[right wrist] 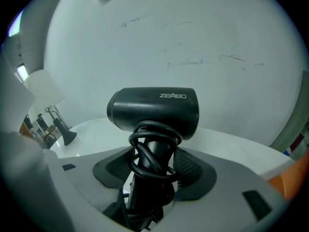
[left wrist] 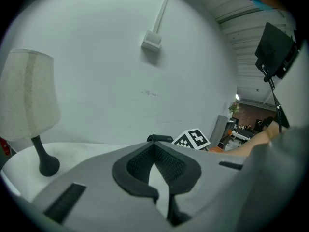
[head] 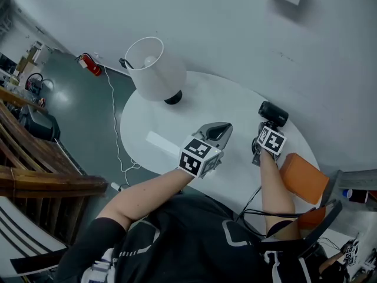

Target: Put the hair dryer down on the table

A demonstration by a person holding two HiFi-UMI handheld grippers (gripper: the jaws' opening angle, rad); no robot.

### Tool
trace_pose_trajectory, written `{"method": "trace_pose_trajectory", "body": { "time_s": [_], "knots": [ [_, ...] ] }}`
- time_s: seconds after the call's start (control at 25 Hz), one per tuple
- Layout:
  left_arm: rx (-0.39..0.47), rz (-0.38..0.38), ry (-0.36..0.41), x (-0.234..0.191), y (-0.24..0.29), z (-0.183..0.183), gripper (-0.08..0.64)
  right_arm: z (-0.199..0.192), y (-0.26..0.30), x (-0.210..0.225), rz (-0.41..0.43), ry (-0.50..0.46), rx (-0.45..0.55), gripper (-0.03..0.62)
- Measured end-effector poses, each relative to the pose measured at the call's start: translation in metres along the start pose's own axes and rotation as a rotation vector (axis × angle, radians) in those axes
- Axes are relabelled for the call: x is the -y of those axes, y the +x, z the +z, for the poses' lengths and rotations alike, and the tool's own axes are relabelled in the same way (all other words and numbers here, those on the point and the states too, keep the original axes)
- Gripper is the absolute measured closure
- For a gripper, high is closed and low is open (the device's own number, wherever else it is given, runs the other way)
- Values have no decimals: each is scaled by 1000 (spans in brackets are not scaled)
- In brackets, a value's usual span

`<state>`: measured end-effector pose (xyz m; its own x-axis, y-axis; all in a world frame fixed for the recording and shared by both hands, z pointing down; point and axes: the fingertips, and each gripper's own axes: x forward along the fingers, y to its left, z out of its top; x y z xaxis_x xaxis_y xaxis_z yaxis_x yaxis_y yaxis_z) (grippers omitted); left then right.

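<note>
A black hair dryer [right wrist: 153, 114] stands up between the jaws of my right gripper [right wrist: 152, 170], which is shut on its handle; the cord is wrapped around that handle. In the head view the hair dryer [head: 273, 114] is held above the right part of the round white table [head: 235, 105], with the right gripper [head: 268, 139] just below its barrel. My left gripper [head: 219, 132] hovers over the table's middle, to the left of the dryer. In its own view the left gripper [left wrist: 155, 170] has its jaws closed together with nothing between them.
A white-shaded lamp [head: 154, 68] with a black base stands at the table's far left. An orange seat [head: 303, 178] is beside the table on the right. A white wall [head: 235, 28] runs behind the table. A cable trails on the floor at the left.
</note>
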<state>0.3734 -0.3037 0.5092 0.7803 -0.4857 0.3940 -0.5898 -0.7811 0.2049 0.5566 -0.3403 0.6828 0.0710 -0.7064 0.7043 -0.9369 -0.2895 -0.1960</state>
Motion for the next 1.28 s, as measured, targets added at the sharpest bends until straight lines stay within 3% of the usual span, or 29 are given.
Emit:
{"method": "trace_pose_trajectory", "body": {
  "time_s": [0.52, 0.92, 1.28],
  "knots": [
    [-29, -1, 6, 1, 7, -7, 555, -25, 29, 25, -70, 47, -106, 328],
    [-33, 1, 1, -1, 8, -8, 555, -25, 38, 28, -103, 57, -133, 328],
    [-36, 8, -1, -5, 4, -12, 555, -25, 40, 27, -125, 13, -158, 327]
  ]
}}
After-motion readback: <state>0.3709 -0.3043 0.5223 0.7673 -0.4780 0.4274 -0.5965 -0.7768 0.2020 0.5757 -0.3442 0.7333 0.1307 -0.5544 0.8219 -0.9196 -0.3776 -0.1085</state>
